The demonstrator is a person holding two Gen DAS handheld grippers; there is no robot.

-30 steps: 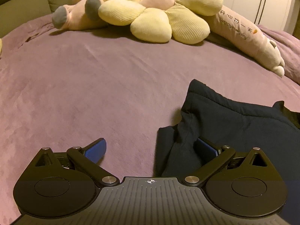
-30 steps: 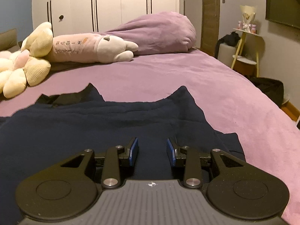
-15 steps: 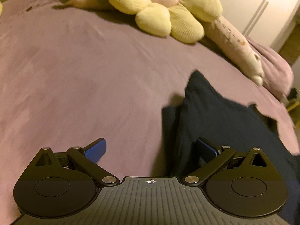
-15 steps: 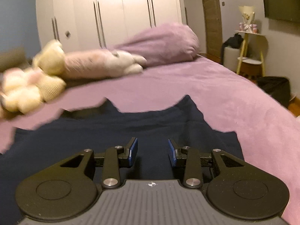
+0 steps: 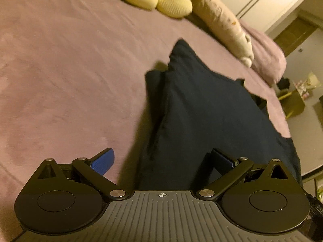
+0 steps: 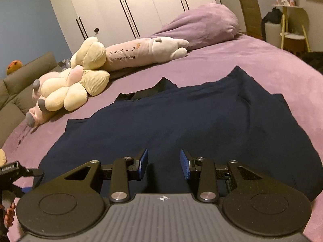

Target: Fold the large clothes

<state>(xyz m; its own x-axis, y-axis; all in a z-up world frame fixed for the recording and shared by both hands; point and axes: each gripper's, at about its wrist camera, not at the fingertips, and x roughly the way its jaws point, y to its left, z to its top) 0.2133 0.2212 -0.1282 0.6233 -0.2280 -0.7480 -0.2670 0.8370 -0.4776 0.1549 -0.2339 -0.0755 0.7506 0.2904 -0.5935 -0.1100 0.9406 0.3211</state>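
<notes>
A large dark navy garment (image 5: pixel 212 109) lies spread flat on the purple bed (image 5: pixel 70 70), with its edge folded over on the left. My left gripper (image 5: pixel 161 157) hangs wide open over that folded edge; one blue pad is above the bedspread, the other above the cloth. From the right wrist, the same garment (image 6: pixel 181 117) fills the middle of the bed. My right gripper (image 6: pixel 164 159) hovers over its near part, jaws narrowly apart with nothing pinched between them. The left gripper (image 6: pixel 12 173), held by a hand, shows at the lower left.
A yellow flower cushion (image 6: pixel 80 84) and a long pink plush (image 6: pixel 141 50) lie at the far side of the bed (image 6: pixel 282 70), beside a purple pillow (image 6: pixel 201 24). White wardrobes stand behind, a sofa (image 6: pixel 24 84) to the left, and a side table (image 6: pixel 292 38) to the right.
The left view has tilted downward and swung, so the garment's left edge now runs up the middle. The right gripper rose and turned left, bringing the cushions and sofa into view.
</notes>
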